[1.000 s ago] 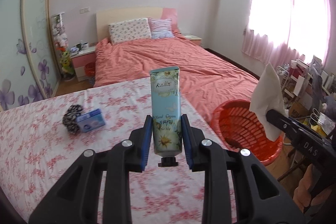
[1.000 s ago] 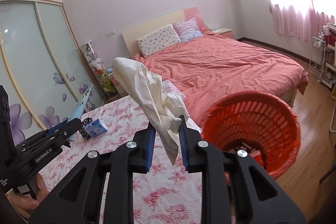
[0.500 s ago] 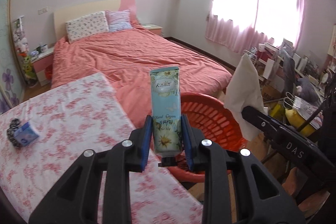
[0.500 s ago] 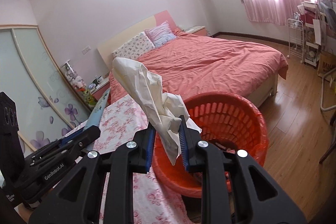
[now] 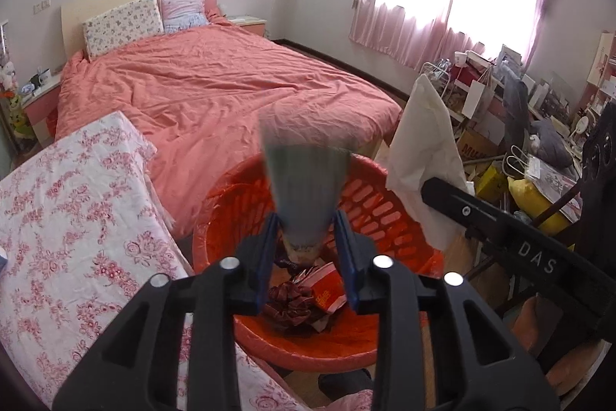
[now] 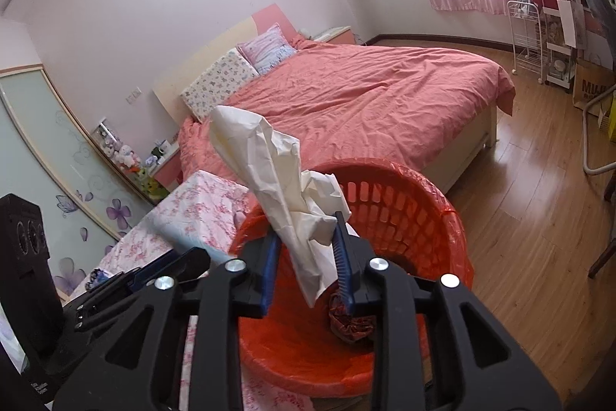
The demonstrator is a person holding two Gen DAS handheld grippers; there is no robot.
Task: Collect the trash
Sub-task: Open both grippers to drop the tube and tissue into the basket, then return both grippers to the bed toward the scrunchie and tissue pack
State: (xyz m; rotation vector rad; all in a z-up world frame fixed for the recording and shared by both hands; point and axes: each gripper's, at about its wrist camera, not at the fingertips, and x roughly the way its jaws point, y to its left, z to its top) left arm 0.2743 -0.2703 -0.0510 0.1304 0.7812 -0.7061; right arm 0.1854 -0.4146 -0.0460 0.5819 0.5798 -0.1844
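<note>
Above the round red slatted plastic basket (image 5: 369, 214), the left gripper (image 5: 307, 249) is seen with jaws opening, the blurred pale-blue cream tube (image 5: 306, 187) loose between them. The right gripper (image 6: 306, 247) is likewise opening (crumpled white tissue paper (image 6: 285, 180) between its pads, over the basket).

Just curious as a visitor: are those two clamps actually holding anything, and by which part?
Both jaws are opening over the red basket. The blurred tube sits cap-end between the left hand-held gripper; the crumpled paper hangs mid-length in the right.
</note>
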